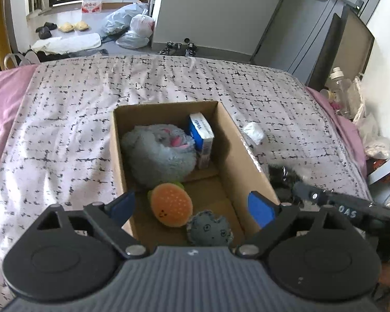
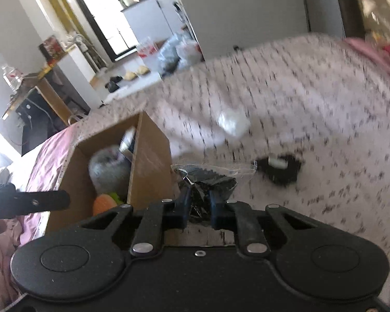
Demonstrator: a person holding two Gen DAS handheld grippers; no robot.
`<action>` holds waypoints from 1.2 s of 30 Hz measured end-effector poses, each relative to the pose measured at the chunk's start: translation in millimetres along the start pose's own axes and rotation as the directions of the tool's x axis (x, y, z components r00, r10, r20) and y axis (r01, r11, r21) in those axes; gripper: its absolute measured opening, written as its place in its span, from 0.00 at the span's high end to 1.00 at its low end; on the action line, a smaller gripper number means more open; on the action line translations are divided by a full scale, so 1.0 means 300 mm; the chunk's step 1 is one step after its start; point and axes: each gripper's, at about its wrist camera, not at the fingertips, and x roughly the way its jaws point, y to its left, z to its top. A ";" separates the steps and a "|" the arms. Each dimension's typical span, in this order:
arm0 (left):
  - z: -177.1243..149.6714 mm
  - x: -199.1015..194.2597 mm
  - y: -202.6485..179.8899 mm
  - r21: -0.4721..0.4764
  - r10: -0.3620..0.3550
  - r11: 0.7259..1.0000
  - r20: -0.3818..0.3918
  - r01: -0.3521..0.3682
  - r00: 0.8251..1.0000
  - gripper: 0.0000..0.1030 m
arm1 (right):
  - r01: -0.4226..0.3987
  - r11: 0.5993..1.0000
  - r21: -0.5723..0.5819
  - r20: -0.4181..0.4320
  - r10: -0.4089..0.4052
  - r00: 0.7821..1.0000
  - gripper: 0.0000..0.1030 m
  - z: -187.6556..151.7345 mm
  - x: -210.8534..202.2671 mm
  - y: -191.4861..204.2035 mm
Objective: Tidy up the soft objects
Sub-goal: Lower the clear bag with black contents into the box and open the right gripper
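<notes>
A cardboard box (image 1: 247,161) stands on the bed and holds a grey plush (image 1: 158,153), an orange burger plush (image 1: 173,204), a small grey round plush (image 1: 209,230) and a blue-white carton (image 1: 201,135). My left gripper (image 1: 192,205) is open and empty over the box's near end. My right gripper (image 2: 199,201) is shut on a clear bag with something black inside (image 2: 208,179), held just right of the box (image 2: 150,161). A second black item (image 2: 279,167) and a white wad (image 2: 232,122) lie on the bed.
The bed has a white black-flecked cover (image 1: 78,119) over a pink sheet (image 1: 2,96). The white wad (image 1: 253,131) lies right of the box. Bottles and bags crowd the right bedside (image 1: 351,96). Bags and shoes lie on the floor beyond.
</notes>
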 end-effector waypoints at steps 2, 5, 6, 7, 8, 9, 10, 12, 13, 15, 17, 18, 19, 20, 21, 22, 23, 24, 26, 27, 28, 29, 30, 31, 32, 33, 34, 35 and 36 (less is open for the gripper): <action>-0.003 -0.001 -0.006 0.006 -0.001 1.000 0.004 0.001 1.000 0.10 | -0.009 1.000 -0.015 0.026 0.009 1.000 0.85 0.024 -0.027 0.016; -0.005 -0.003 -0.016 0.018 0.004 1.000 0.009 -0.004 1.000 0.10 | -0.035 0.999 -0.028 0.064 0.037 0.997 0.85 0.058 -0.065 0.048; -0.005 -0.004 -0.017 0.019 0.003 1.000 0.010 -0.003 1.000 0.10 | -0.044 0.998 -0.034 0.074 0.047 0.996 0.85 0.069 -0.074 0.059; -0.005 -0.005 -0.017 0.019 0.005 1.000 0.012 -0.006 1.000 0.10 | -0.055 0.998 -0.039 0.081 0.058 0.995 0.85 0.080 -0.081 0.071; -0.004 -0.006 -0.016 0.017 0.007 1.000 0.013 -0.007 1.000 0.10 | -0.068 0.997 -0.041 0.084 0.071 0.994 0.85 0.088 -0.083 0.084; -0.003 -0.007 -0.014 0.015 0.006 1.000 0.014 -0.007 1.000 0.10 | -0.080 0.996 -0.043 0.086 0.083 0.993 0.85 0.093 -0.085 0.094; -0.003 -0.008 -0.011 0.012 0.003 1.000 0.016 -0.003 1.000 0.10 | -0.089 0.995 -0.047 0.087 0.093 0.992 0.85 0.098 -0.087 0.106; -0.005 -0.008 -0.007 0.006 0.004 1.000 0.018 -0.005 1.000 0.10 | -0.105 0.993 -0.061 0.088 0.110 0.990 0.85 0.098 -0.088 0.129; -0.007 -0.008 -0.007 0.005 0.010 1.000 0.020 -0.010 1.000 0.10 | -0.112 0.991 -0.067 0.085 0.118 0.989 0.85 0.098 -0.084 0.140; -0.010 -0.008 -0.001 -0.003 0.009 1.000 0.019 -0.009 1.000 0.10 | -0.124 0.990 -0.073 0.075 0.129 0.989 0.85 0.094 -0.074 0.157; -0.012 -0.010 0.008 -0.013 0.006 1.000 0.018 -0.005 1.000 0.10 | -0.131 0.988 -0.079 0.068 0.136 0.988 0.85 0.088 -0.066 0.168; -0.012 -0.011 0.012 -0.015 0.009 1.000 0.019 -0.009 1.000 0.10 | -0.133 0.988 -0.081 0.065 0.139 0.988 0.85 0.085 -0.064 0.173; -0.011 -0.013 0.016 -0.016 0.012 1.000 0.020 -0.012 1.000 0.10 | -0.136 0.988 -0.078 0.062 0.141 0.988 0.85 0.085 -0.061 0.177; -0.010 -0.014 0.020 -0.016 0.013 1.000 0.022 -0.013 1.000 0.10 | -0.141 0.987 -0.073 0.058 0.145 0.988 0.85 0.084 -0.058 0.180; -0.010 -0.017 0.024 -0.019 0.014 1.000 0.024 -0.013 1.000 0.10 | -0.146 0.987 -0.071 0.054 0.150 0.987 0.85 0.083 -0.058 0.184; -0.010 -0.020 0.030 -0.025 0.015 1.000 0.027 -0.015 1.000 0.10 | -0.160 0.985 -0.064 0.049 0.163 0.985 0.84 0.081 -0.057 0.185; -0.010 -0.025 0.035 -0.034 0.022 0.999 0.034 -0.021 0.999 0.10 | -0.182 0.982 -0.049 0.041 0.184 0.982 0.83 0.080 -0.056 0.182; -0.009 -0.031 0.041 -0.045 0.031 0.999 0.043 -0.029 0.999 0.10 | -0.205 0.978 -0.024 0.024 0.206 0.978 0.80 0.081 -0.050 0.178; -0.009 -0.040 0.050 -0.054 0.041 0.998 0.058 -0.038 0.997 0.10 | -0.208 0.978 0.000 0.013 0.208 0.978 0.66 0.083 -0.047 0.170; -0.006 -0.044 0.054 -0.055 0.041 0.998 0.061 -0.038 0.997 0.10 | -0.208 0.978 -0.002 0.024 0.208 0.978 0.60 0.082 -0.052 0.167; -0.004 -0.046 0.055 -0.058 0.040 0.998 0.061 -0.037 0.997 0.10 | -0.201 0.980 -0.009 0.035 0.201 0.979 0.56 0.082 -0.060 0.165; 0.000 -0.049 0.057 -0.059 0.036 0.998 0.061 -0.032 0.998 0.10 | -0.193 0.981 -0.015 0.039 0.194 0.980 0.55 0.081 -0.065 0.164; 0.002 -0.050 0.054 -0.059 0.031 0.998 0.060 -0.028 0.998 0.10 | -0.184 0.983 -0.018 0.041 0.184 0.982 0.50 0.081 -0.071 0.161; 0.005 -0.051 0.049 -0.056 0.029 0.998 0.061 -0.026 0.998 0.10 | -0.177 0.984 -0.016 0.045 0.178 0.983 0.45 0.081 -0.076 0.155; 0.009 -0.052 0.041 -0.051 0.027 0.998 0.063 -0.023 0.998 0.10 | -0.170 0.985 -0.015 0.051 0.170 0.984 0.42 0.080 -0.083 0.144; 0.012 -0.052 0.033 -0.047 0.023 0.999 0.064 -0.020 0.998 0.10 | -0.162 0.987 -0.012 0.054 0.163 0.985 0.38 0.080 -0.089 0.136; 0.016 -0.051 0.024 -0.047 0.017 0.999 0.064 -0.014 0.998 0.10 | -0.154 0.988 -0.003 0.055 0.154 0.987 0.35 0.079 -0.094 0.124; 0.019 -0.048 0.017 -0.050 0.009 0.999 0.065 -0.006 0.998 0.10 | -0.152 0.988 0.006 0.057 0.151 0.987 0.34 0.080 -0.097 0.112; 0.024 -0.045 0.009 -0.052 0.001 0.999 0.066 0.003 0.998 0.10 | -0.149 0.989 0.011 0.060 0.148 0.987 0.31 0.079 -0.102 0.099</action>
